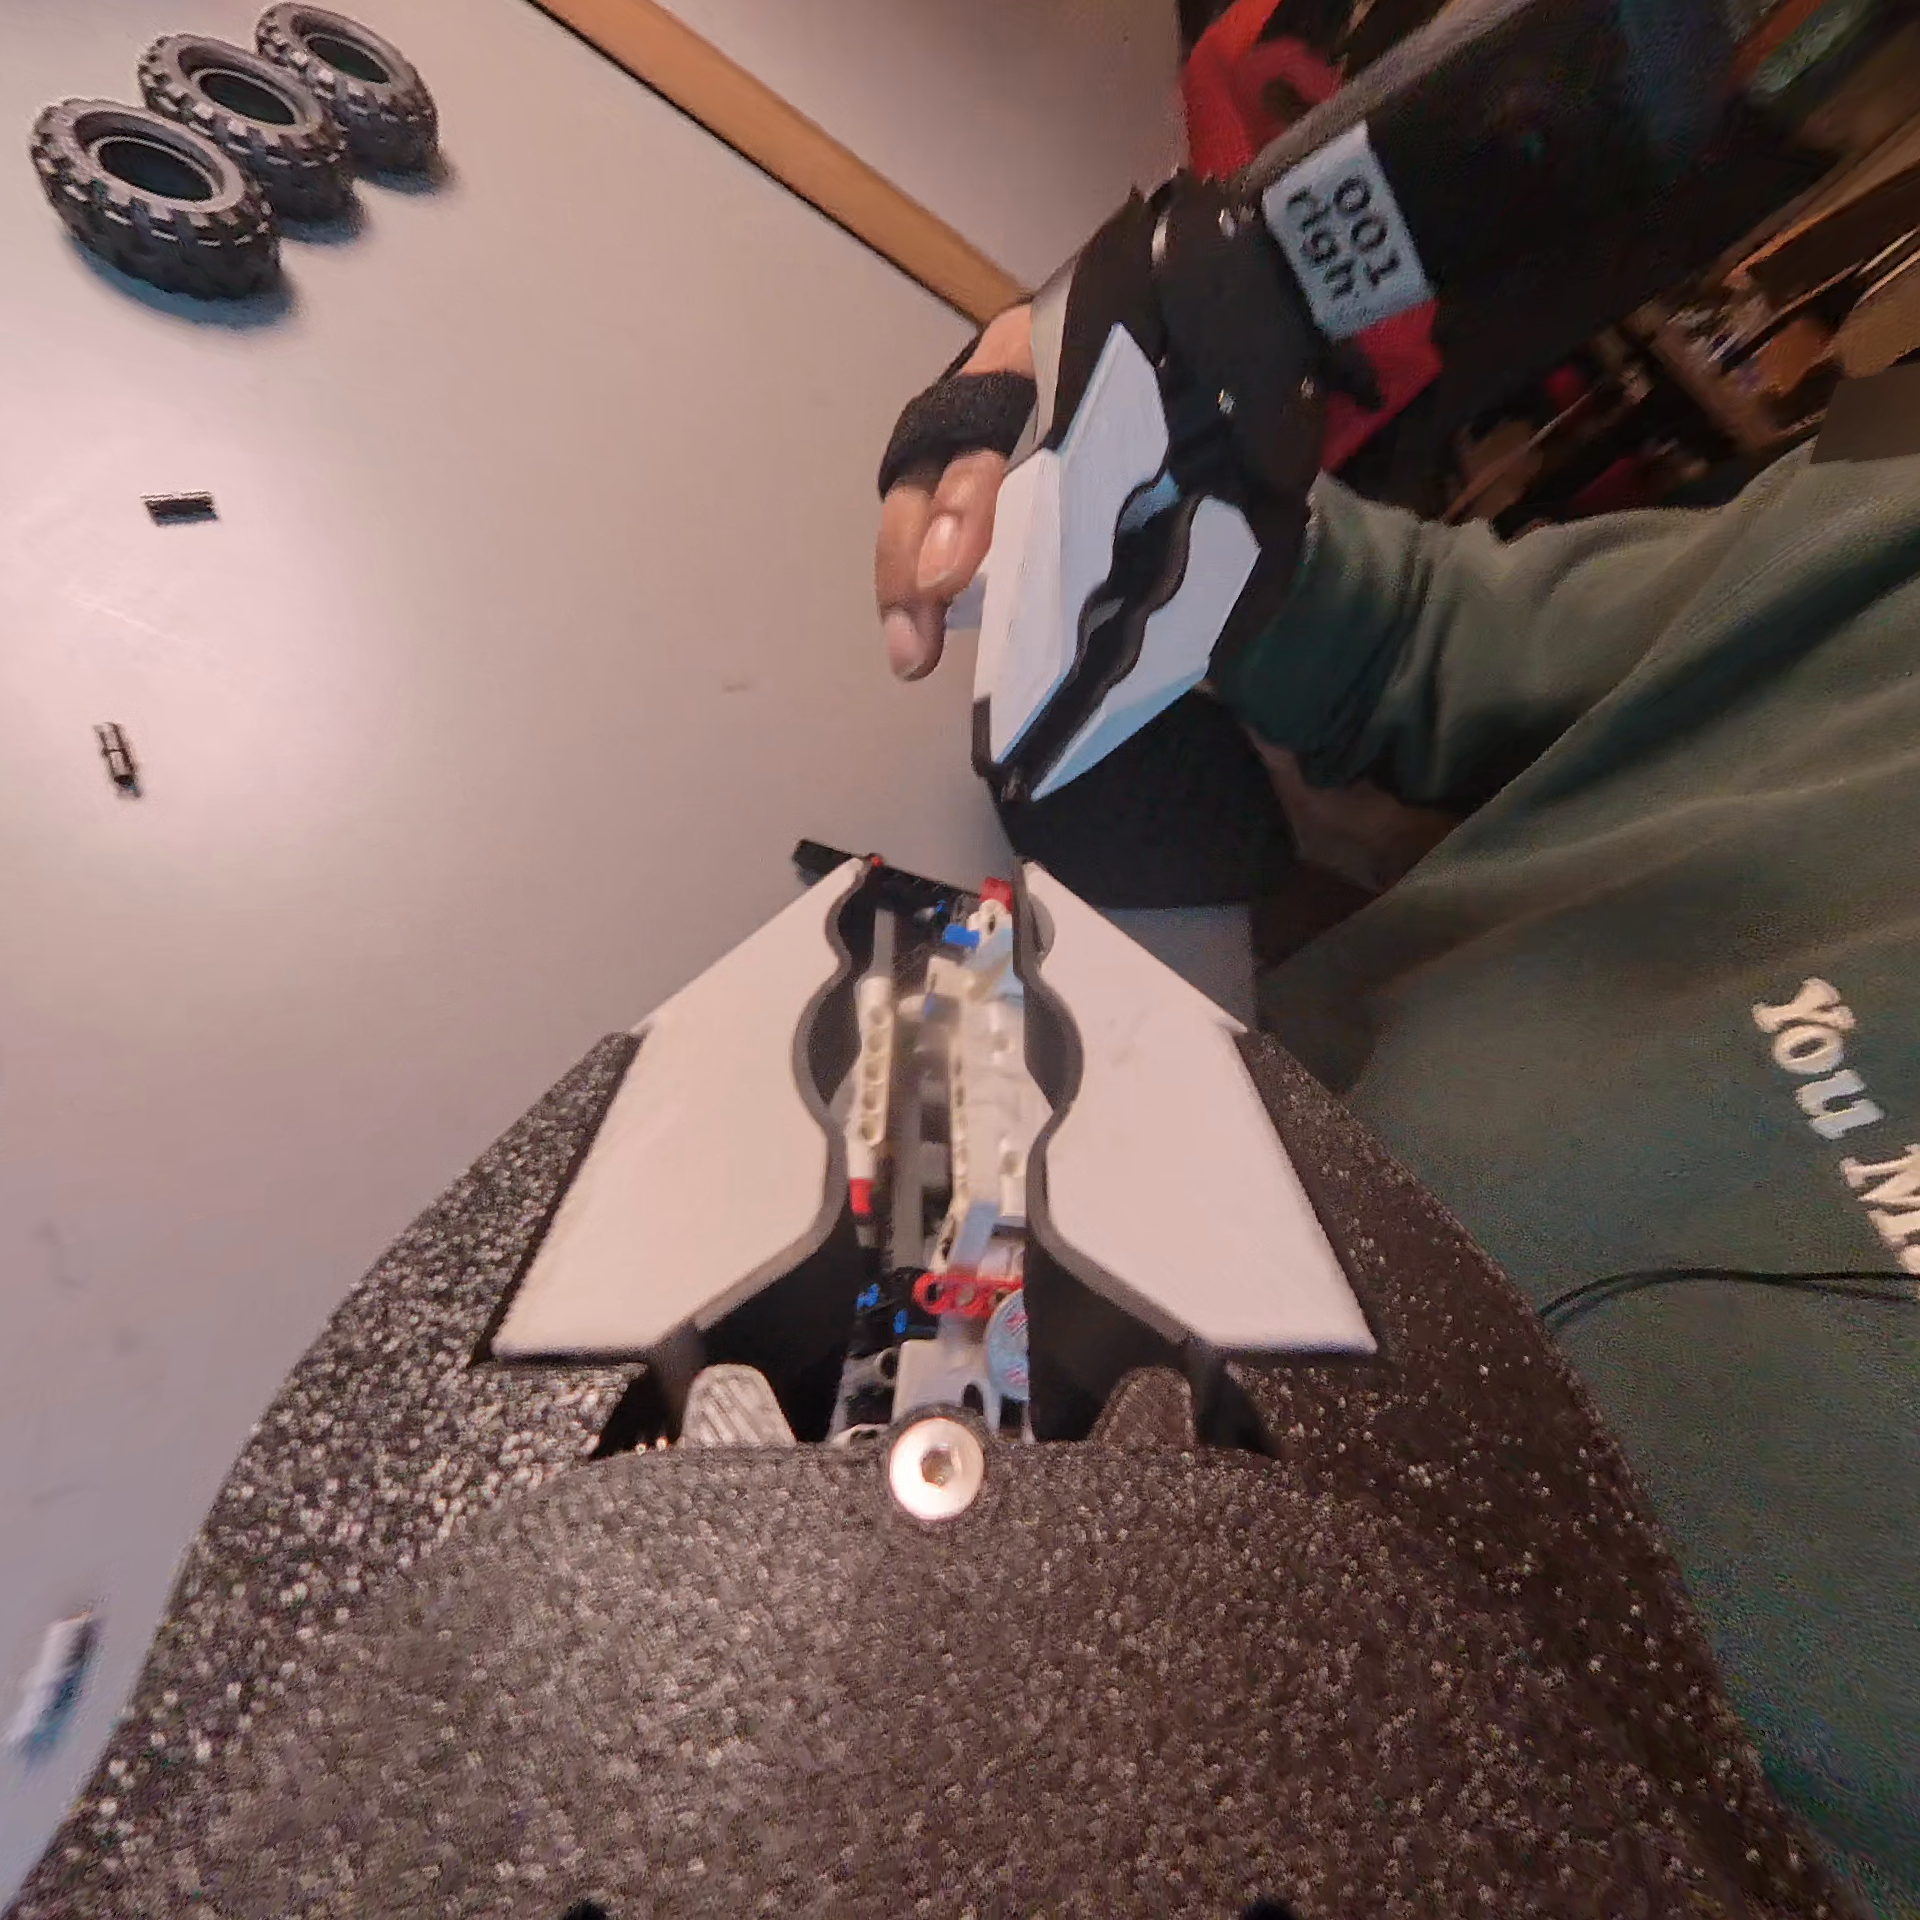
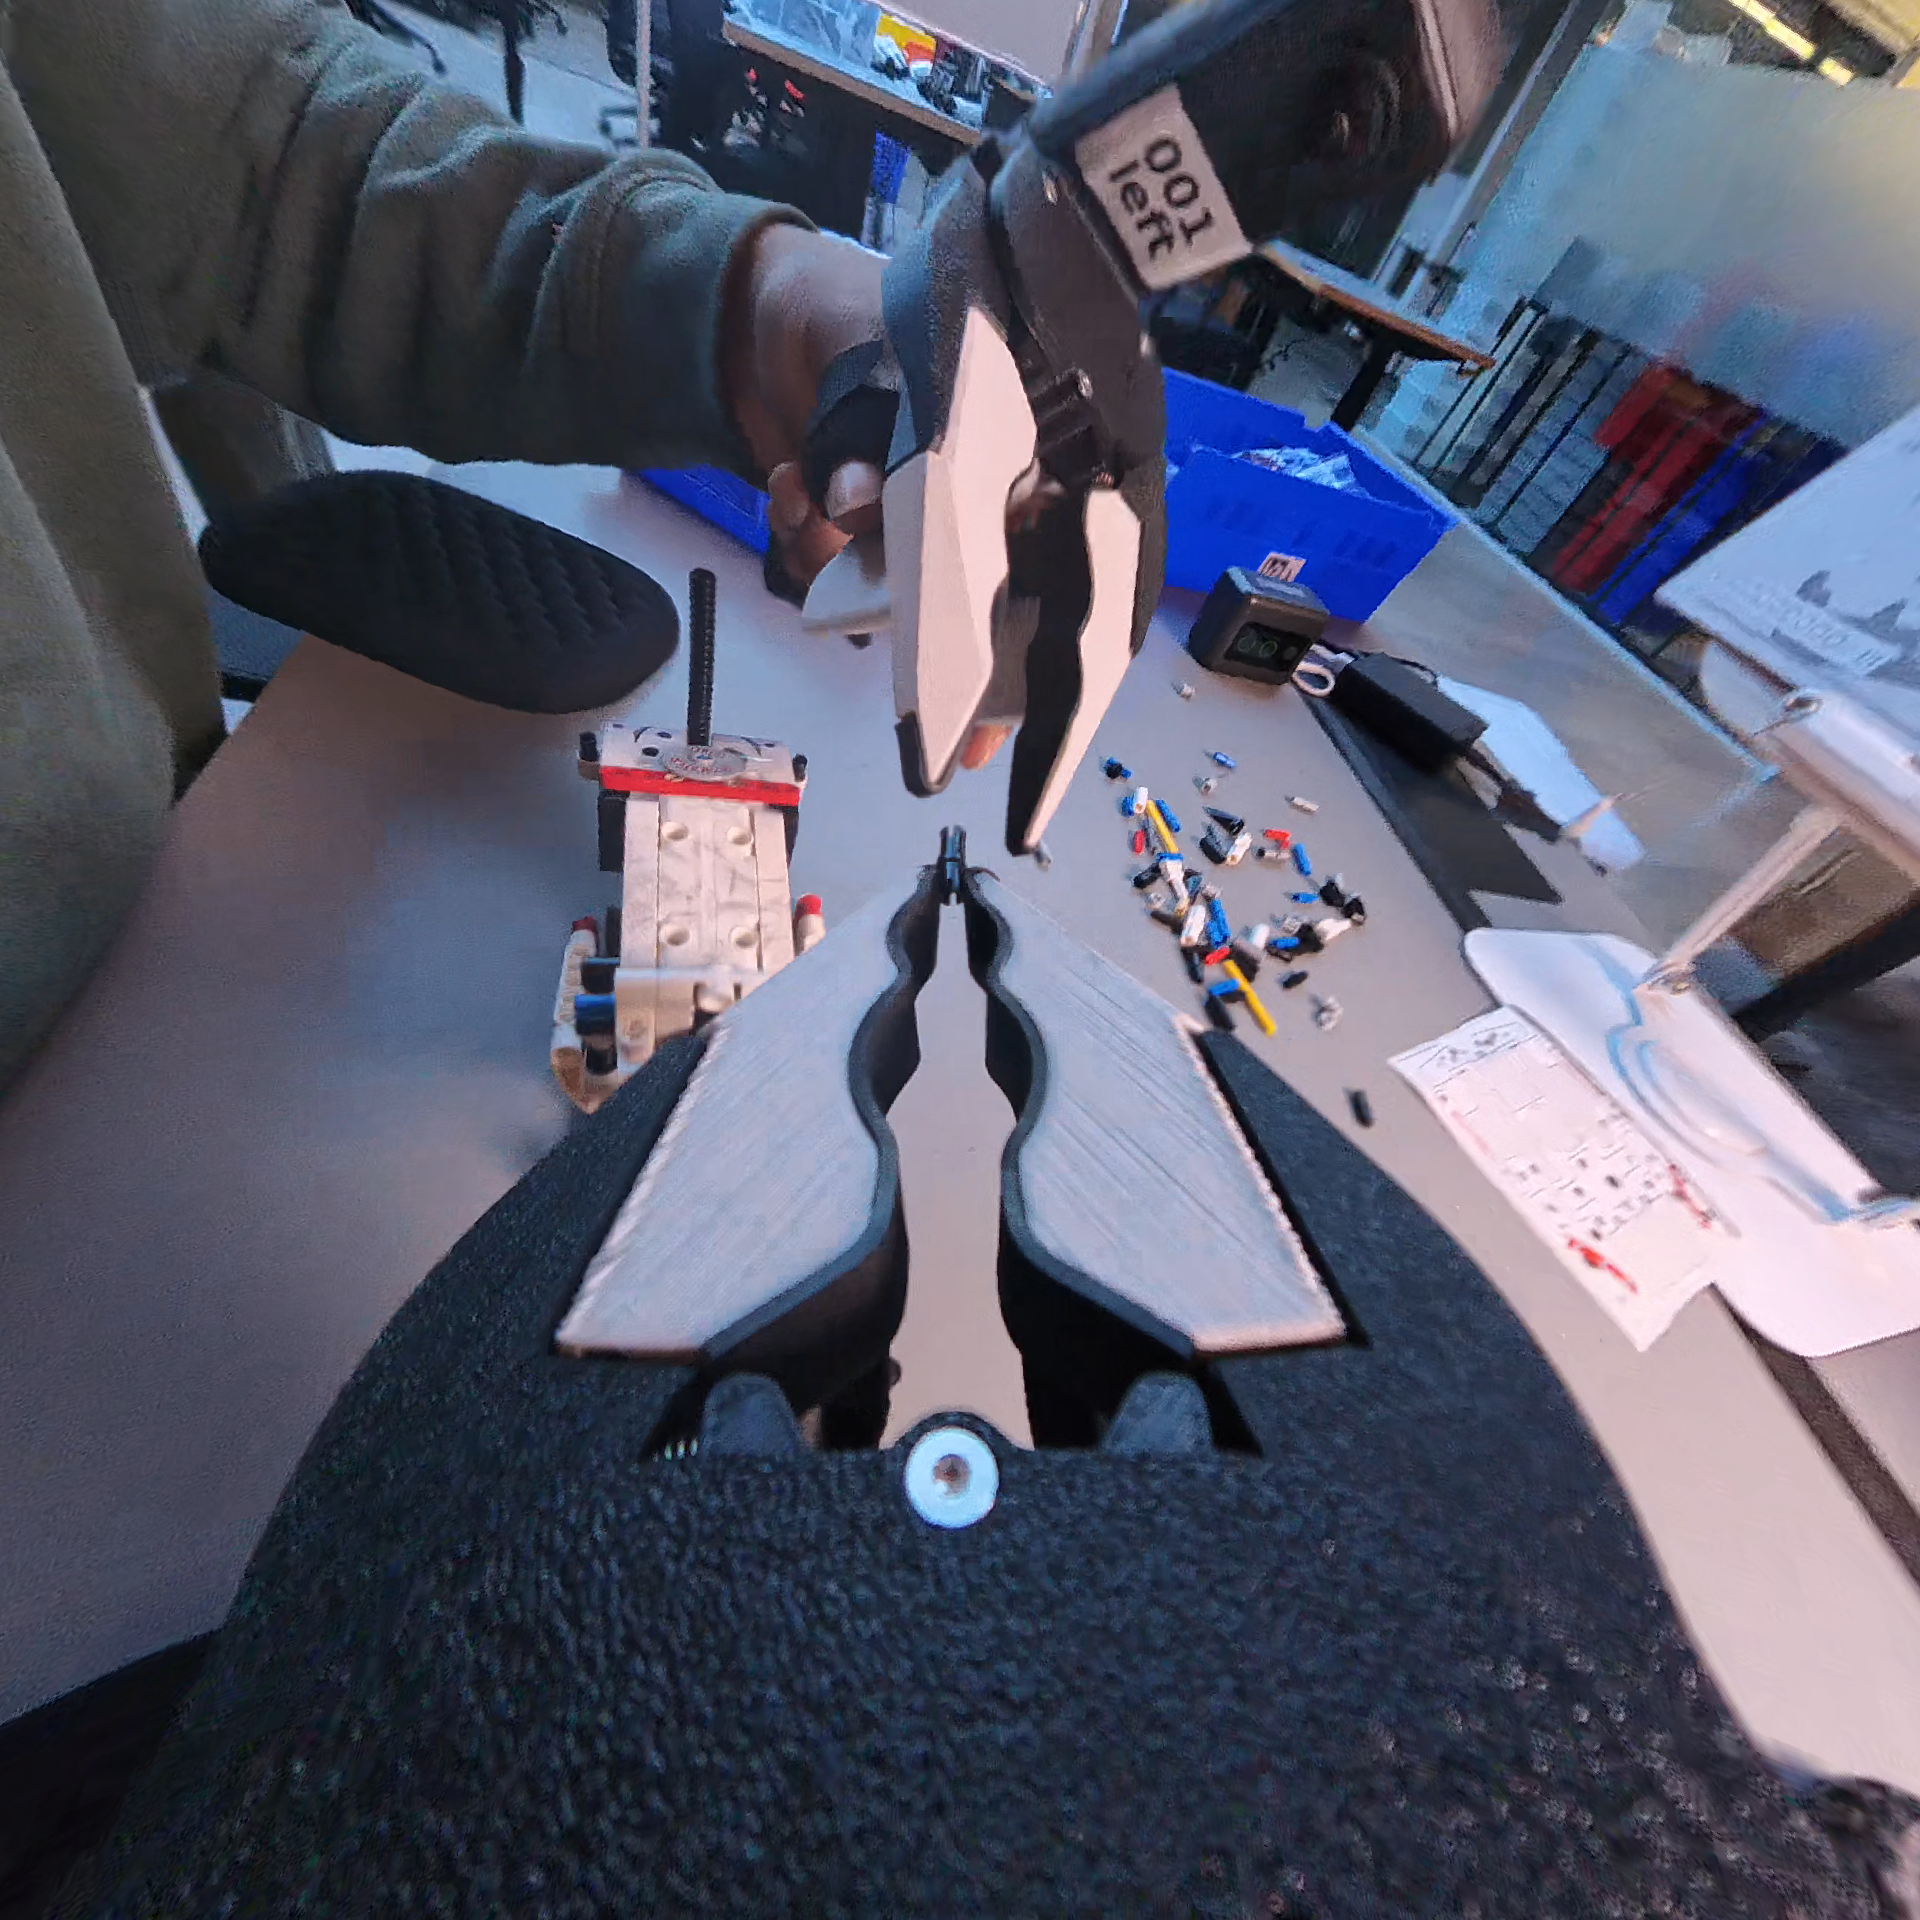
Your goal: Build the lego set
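The partly built white, grey and red lego vehicle (image 2: 691,883) lies on the grey table (image 2: 312,1091), with a black ribbed rod (image 2: 701,655) standing at its far end. My left gripper (image 2: 977,810) hovers just above the table to the right of the vehicle, open and empty. In the left wrist view the vehicle (image 1: 956,1122) shows through the gap between that gripper's (image 1: 940,883) fingers. My right gripper (image 2: 951,883) is shut on a small black pin (image 2: 951,857), held just below the left gripper's tips. It also shows in the left wrist view (image 1: 1013,779).
Three black tyres (image 1: 156,197) and two small black pieces (image 1: 179,506) lie on the table. A pile of small loose parts (image 2: 1216,894), an instruction sheet (image 2: 1548,1153), a blue bin (image 2: 1299,499) and a black device (image 2: 1257,623) are to the right. A black armrest (image 2: 436,592) is at the left. Less than 4 cm separates the two grippers' tips.
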Demonstrator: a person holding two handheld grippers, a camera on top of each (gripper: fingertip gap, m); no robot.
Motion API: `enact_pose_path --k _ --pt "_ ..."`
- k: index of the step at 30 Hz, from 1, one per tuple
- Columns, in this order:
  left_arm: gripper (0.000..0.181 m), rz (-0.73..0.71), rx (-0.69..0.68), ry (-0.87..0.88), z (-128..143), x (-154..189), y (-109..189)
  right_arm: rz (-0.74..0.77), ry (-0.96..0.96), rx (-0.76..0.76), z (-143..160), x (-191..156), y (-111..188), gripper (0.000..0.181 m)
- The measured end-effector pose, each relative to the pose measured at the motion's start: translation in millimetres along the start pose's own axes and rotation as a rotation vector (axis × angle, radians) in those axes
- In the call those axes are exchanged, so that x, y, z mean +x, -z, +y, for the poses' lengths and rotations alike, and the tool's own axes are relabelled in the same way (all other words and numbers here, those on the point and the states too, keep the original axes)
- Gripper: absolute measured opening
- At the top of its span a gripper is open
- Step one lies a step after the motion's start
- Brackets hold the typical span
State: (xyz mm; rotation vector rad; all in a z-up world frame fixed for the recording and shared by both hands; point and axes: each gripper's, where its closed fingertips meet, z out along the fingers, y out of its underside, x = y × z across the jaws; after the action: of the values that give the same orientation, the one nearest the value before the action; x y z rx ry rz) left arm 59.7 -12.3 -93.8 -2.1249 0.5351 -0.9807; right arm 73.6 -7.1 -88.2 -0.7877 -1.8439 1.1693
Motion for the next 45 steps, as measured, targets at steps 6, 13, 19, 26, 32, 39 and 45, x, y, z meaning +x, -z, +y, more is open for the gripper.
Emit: enact_pose_path --k 6,13,19,26,32,39,45 --pt "0.026 0.006 -0.163 -0.010 22 -27 0 -0.067 -0.215 -0.024 41 4 17 0.004" --pt "0.024 0.182 -0.268 0.055 38 -29 -22 -0.154 -0.273 -0.060 64 -18 11 0.004" --pt "0.023 0.326 -0.373 0.086 55 -24 -30 -0.216 -0.265 -0.086 70 -23 -3 0.004" --pt "0.022 0.435 -0.473 0.094 74 -17 -32 -0.295 -0.238 -0.112 75 -29 -14 0.004" --pt "0.016 0.419 -0.496 0.042 83 -18 -33 -0.315 -0.232 -0.152 80 -32 -20 0.004" --pt "0.015 0.363 -0.437 0.006 84 -19 -36 -0.323 -0.247 -0.160 79 -35 -21 0.004" --pt "0.012 0.280 -0.414 0.011 84 -21 -37 -0.319 -0.259 -0.182 80 -35 -22 0.004"
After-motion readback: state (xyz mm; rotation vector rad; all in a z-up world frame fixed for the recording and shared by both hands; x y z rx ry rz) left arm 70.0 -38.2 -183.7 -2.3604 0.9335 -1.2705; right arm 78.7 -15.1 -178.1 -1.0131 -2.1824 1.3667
